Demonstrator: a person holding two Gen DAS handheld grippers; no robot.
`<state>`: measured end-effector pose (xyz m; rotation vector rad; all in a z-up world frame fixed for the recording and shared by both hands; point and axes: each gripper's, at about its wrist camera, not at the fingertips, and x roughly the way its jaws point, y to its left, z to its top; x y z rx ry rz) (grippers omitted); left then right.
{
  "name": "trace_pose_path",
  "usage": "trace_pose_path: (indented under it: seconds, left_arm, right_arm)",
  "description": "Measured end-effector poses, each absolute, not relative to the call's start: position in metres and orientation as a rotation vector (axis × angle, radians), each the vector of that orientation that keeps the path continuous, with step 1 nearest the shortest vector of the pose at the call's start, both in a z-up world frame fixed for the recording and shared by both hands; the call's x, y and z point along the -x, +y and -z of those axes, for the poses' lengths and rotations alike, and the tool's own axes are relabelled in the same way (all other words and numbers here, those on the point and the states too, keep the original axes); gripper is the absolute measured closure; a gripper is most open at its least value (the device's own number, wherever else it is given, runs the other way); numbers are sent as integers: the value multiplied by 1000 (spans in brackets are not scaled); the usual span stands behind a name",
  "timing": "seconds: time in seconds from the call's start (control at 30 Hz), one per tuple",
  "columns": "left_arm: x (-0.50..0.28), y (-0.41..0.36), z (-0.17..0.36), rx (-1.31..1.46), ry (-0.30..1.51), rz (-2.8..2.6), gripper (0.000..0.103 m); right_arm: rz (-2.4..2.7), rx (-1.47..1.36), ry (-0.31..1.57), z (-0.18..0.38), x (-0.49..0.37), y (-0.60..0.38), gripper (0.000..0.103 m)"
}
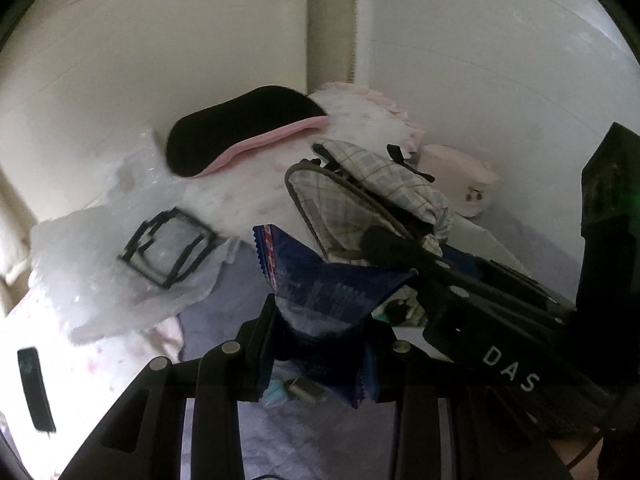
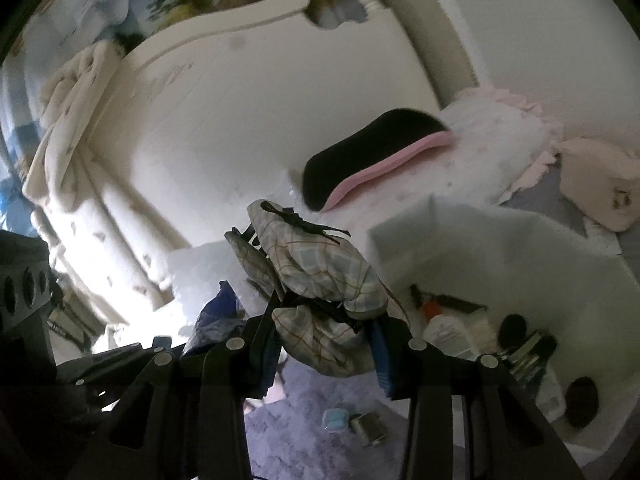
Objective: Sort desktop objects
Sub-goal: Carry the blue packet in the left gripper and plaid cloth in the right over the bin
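My left gripper (image 1: 320, 344) is shut on a dark blue snack packet (image 1: 324, 284) with a zigzag edge, held up over the purple cover. In the right wrist view the same packet (image 2: 218, 320) shows at the lower left. My right gripper (image 2: 324, 340) is shut on a plaid fabric pouch (image 2: 320, 276) with black straps, which bulges above and below the jaws. The left wrist view shows that pouch (image 1: 360, 188) to the right of the packet, with a black finger (image 1: 384, 240) of the right gripper on it.
A white open box (image 2: 500, 248) at the right holds a bottle with an orange cap (image 2: 440, 328) and dark cosmetics. A black and pink pad (image 1: 248, 132) lies on white bedding. A crumpled clear plastic bag (image 1: 168, 248), a pink bag (image 2: 596, 184) and a small blue box (image 2: 335, 420) lie around.
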<state>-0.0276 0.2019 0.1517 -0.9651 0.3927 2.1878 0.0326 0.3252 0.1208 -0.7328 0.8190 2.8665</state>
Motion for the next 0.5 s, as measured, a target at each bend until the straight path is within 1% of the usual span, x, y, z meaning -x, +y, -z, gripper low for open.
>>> trace_pose_path:
  seconds: [0.17,0.3,0.5]
  left_arm:
    - [27,234,-156,930,448,-2120,71]
    - [22,259,-156,910,458,-2051,71]
    - [19,303,-139,929,490,-1952,71]
  right_arm:
    - [-2808,685,798,-126,-43,344,64]
    - [-2751,651,817,-128,-54,367,64]
    - [-2609,650,864,-117,-73,400,64]
